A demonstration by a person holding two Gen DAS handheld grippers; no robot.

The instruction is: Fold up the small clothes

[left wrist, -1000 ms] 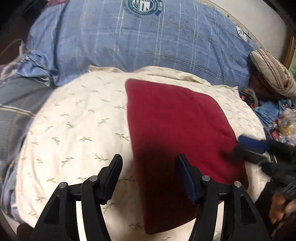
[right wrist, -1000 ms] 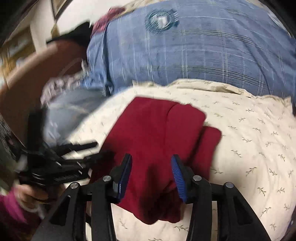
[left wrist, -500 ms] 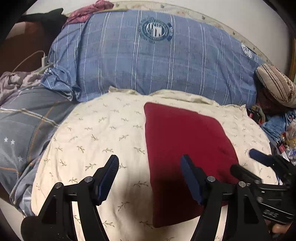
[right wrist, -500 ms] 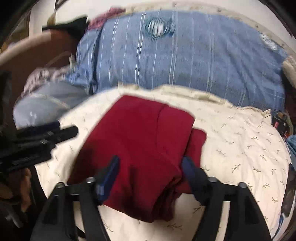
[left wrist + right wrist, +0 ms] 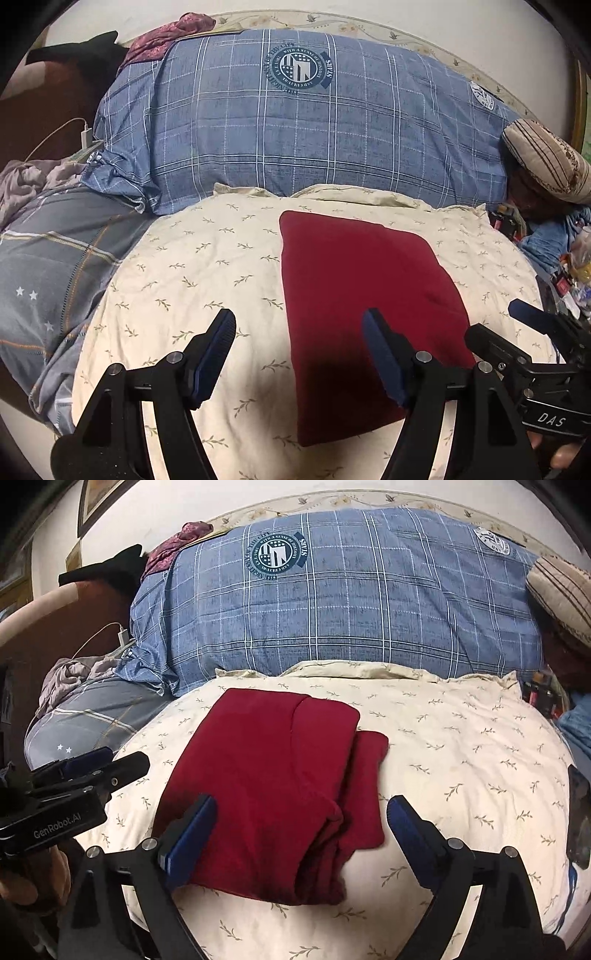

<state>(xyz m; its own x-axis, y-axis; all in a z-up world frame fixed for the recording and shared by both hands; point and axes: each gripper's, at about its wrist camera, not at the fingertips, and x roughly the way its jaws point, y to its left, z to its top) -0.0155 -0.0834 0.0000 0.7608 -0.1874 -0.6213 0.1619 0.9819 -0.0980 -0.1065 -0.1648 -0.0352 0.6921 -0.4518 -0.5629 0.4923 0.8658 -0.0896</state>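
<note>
Both your claws hang apart, empty: left claw (image 5: 299, 354), right claw (image 5: 301, 834). The folded red garment (image 5: 273, 775) lies flat on the cream leaf-print pillow (image 5: 461, 757), looking finished, so nothing needs gripping.

Red garment's (image 5: 362, 314) near edge hidden behind left claw (image 5: 299, 354) — clutter (image 5: 569, 273) at right unreadable.

Folded garment (image 5: 354, 306) lies on cushion (image 5: 192, 280), pillow (image 5: 295, 125) behind.
</note>
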